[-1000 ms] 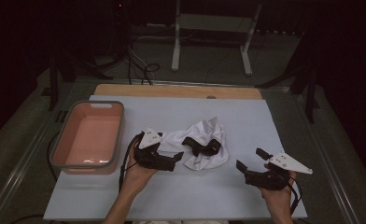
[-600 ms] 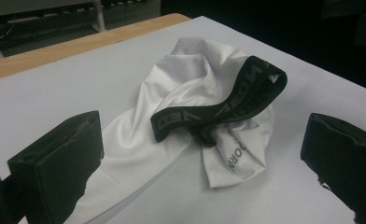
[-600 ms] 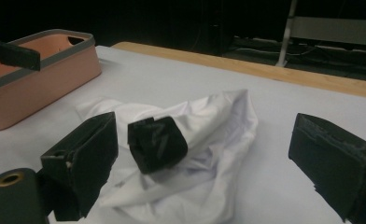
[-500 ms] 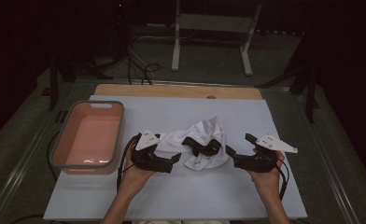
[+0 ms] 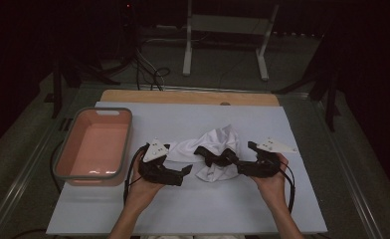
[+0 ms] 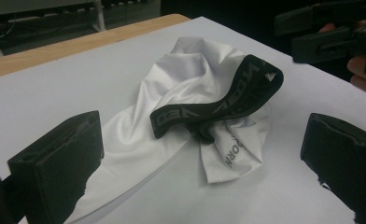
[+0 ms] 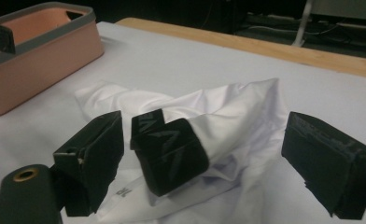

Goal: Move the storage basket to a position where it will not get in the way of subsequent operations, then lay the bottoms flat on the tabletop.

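White garment (image 5: 214,154) with a black lettered waistband (image 5: 215,155) lies crumpled mid-table on the white table (image 5: 183,214), roughly centre, between the two tools. In the right gripper view, the waistband (image 7: 172,154) loops up between the right tool's jaws; the jaws stand wide and have just been closing a little, with the cloth between them, pads not pressing. In the high view, the right tool (image 5: 243,167) sits at 3 o'clock of the garment, at its edge. The left tool (image 5: 180,174) sits at 9 o'clock, jaws wide apart, holding nothing; in the left gripper view, a fold of white cloth (image 6: 139,140) runs toward the left-hand jaw. A pink bin (image 5: 94,147) stands at 9 o'clock, well apart, beyond the left tool.
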Motion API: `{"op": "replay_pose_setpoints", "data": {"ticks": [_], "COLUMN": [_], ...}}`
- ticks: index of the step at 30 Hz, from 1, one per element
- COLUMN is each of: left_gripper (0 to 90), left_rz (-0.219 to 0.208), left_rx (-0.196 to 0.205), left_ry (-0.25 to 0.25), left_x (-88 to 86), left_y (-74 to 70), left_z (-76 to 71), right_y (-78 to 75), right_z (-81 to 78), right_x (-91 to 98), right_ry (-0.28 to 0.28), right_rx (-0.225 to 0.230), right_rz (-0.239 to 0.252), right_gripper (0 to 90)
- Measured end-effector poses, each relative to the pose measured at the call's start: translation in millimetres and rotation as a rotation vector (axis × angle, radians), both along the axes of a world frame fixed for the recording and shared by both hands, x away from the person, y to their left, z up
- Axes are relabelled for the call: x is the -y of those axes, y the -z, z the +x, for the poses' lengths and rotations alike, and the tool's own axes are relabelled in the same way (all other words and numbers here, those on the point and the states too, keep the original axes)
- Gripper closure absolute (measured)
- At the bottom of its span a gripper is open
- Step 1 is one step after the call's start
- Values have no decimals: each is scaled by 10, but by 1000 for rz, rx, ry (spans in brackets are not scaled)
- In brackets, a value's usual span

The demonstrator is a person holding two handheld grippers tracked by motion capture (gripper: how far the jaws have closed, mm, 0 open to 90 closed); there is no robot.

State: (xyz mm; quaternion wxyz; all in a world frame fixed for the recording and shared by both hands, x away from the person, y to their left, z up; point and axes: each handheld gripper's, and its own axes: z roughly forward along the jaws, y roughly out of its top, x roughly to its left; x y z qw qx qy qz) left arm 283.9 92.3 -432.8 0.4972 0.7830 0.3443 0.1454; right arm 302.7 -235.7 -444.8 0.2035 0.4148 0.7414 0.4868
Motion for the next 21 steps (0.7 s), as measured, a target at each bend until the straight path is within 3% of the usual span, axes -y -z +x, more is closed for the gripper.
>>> {"op": "replay_pose_setpoints", "data": {"ticks": [9,21], "left_gripper": [3,3], "left_rz": [-12,-23], "left_rx": [7,16], "left_ry": [-7,-2], "left_x": [-40,-50], "left_y": [-30,-66], "left_z": [-7,-21], "right_y": [140,220], "right_z": [74,140], "right_x": [-146,-215], "right_ry": [-17,-35], "right_rx": [-66,-94], "right_rz": [-55,-85], "right_gripper": [172,172]}}
